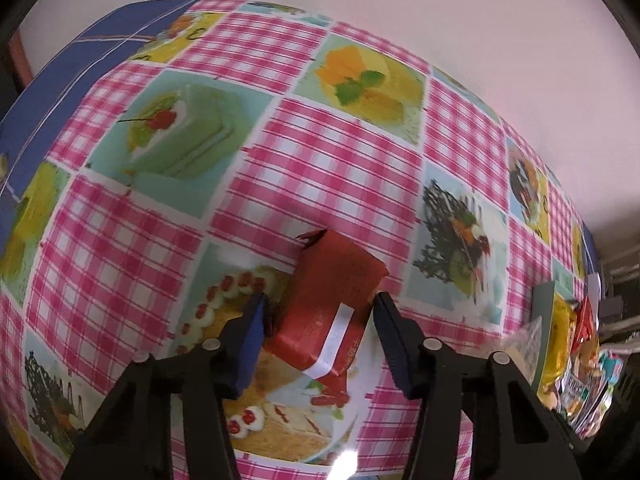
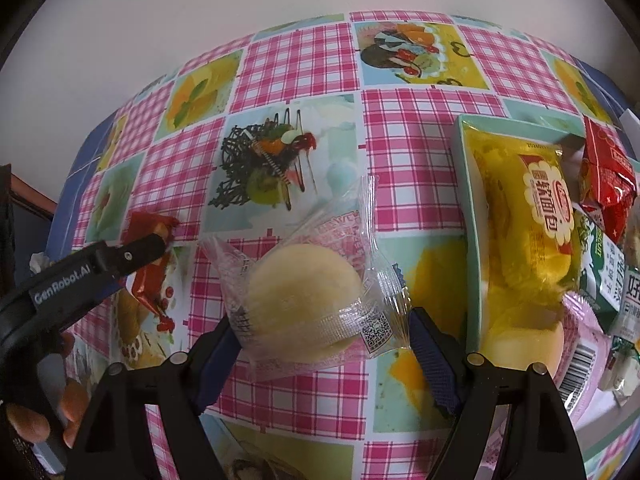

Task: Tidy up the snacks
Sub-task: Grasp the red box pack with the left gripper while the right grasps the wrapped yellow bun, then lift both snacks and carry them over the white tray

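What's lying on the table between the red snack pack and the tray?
A clear-wrapped bun, sitting between the right gripper's jaws. The right wrist view shows red pack, bun, then tray.

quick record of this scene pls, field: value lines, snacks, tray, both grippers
surface: table under a pink checked cloth with cake pictures
left gripper: around the red snack packet, pads at its sides
right gripper: around the clear-wrapped pale bun
tray: pale green, right of the bun
in tray: yellow bread packet, red packet, others partly hidden
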Tool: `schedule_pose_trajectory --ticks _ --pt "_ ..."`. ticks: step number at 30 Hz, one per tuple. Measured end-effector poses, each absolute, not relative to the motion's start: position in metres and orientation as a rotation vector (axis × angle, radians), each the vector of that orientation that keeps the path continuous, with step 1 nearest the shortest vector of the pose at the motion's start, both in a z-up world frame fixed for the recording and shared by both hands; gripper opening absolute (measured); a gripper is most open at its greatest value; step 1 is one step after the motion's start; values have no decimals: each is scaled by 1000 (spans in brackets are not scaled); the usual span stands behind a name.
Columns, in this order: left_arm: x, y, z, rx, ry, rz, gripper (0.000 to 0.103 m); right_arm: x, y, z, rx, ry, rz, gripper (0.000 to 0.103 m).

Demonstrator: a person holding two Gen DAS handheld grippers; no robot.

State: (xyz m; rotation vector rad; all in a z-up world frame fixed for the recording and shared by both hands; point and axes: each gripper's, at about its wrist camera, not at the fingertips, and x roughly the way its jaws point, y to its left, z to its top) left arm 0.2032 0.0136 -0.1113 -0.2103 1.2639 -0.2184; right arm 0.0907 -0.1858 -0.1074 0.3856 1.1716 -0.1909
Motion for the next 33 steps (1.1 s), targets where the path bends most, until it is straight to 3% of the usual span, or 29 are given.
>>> schedule_pose_trajectory --ticks 3,14,33 --pt "204 25 -112 -229 1265 -193 47 90 -186 -107 387 1173 -190 83" --pt "198 35 -104 -242 1286 -162 46 85 -187 -93 401 1134 -179 81" --pt "163 -4 -18 -224 1159 -270 46 46 -213 -39 450 1016 -248 81"
